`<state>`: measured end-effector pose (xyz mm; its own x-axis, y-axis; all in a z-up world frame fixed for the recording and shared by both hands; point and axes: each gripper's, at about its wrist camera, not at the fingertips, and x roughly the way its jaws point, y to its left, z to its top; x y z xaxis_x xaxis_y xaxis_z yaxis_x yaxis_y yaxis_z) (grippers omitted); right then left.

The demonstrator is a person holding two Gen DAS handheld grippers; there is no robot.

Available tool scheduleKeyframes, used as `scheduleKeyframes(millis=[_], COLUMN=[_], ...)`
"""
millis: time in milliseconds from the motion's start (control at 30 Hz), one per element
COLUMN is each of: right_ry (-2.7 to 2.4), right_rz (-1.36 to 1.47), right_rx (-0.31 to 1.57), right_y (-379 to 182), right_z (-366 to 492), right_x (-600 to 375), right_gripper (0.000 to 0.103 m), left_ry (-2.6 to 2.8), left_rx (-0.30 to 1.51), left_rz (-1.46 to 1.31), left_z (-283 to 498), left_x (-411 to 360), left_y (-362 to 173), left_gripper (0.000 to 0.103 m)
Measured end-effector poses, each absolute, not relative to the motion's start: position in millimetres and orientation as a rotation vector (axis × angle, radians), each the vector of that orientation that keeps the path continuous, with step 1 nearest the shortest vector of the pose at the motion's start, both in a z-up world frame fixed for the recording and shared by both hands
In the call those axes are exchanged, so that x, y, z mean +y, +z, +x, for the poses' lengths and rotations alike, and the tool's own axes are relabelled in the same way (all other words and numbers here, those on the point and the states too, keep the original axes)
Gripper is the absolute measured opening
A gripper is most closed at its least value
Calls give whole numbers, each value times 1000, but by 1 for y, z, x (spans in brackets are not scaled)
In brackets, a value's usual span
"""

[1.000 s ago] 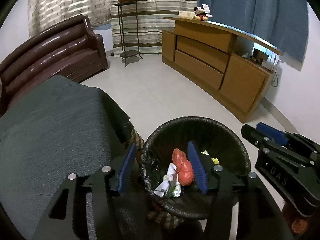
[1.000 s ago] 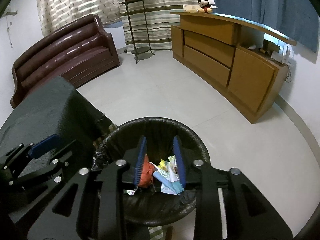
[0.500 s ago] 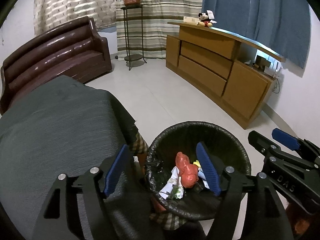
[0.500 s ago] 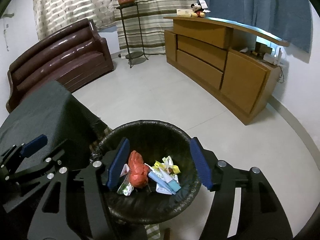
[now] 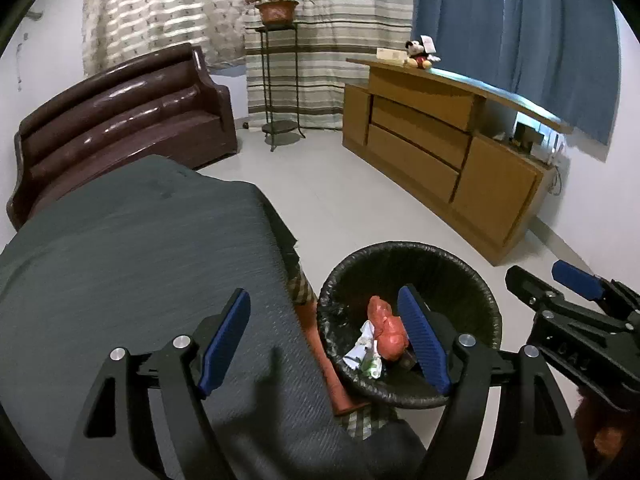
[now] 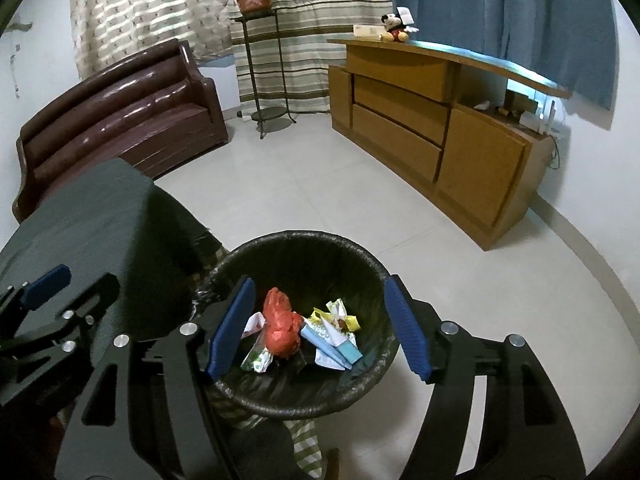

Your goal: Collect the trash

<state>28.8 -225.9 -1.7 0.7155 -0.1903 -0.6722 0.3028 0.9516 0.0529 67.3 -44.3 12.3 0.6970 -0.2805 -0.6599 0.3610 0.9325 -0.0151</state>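
The grey table (image 5: 132, 264) is filling the left side of the left wrist view, and its edge is standing just beside the bin (image 6: 360, 264), which is sitting on the pale floor (image 6: 312, 184). A brown sofa (image 6: 120, 96) and a wooden cabinet (image 6: 420, 120) are standing well apart from the bin, at the far walls.

The bin is lined with a black bag, and all the trash is lying at its bottom. The right gripper (image 6: 318, 330) is hanging above the bin with its blue pads spread wide and nothing between them; the trash is showing below, in the gap between the pads. The left gripper (image 5: 324, 340) is also spread wide and holding nothing; its left pad is lying over the table, its right pad over the bin, and the right gripper (image 5: 576, 320) is showing at the right edge of that view.

In the bin, the red bag (image 6: 282, 326) is lying in the middle, with its long axis running toward the far rim. To its right the blue wrapper (image 6: 332, 340) is lying slantwise. The yellow wrapper (image 6: 346, 320) is lying just behind it, and white wrappers (image 6: 258, 356) are lying left of the red bag.
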Motion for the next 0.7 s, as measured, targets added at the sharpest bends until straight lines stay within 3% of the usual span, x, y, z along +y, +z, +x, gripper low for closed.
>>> scheduleKeyframes(millis=[700], right_ry=[-275], right_rz=[123], right_rx=[639], right_y=[25], right_z=[-13], right_x=[-201], right_gripper=[67], left_ry=[-306], left_rx=[653], left_rz=[87], left_z=[40], left_x=[-12], left_y=[33], left_gripper=[76])
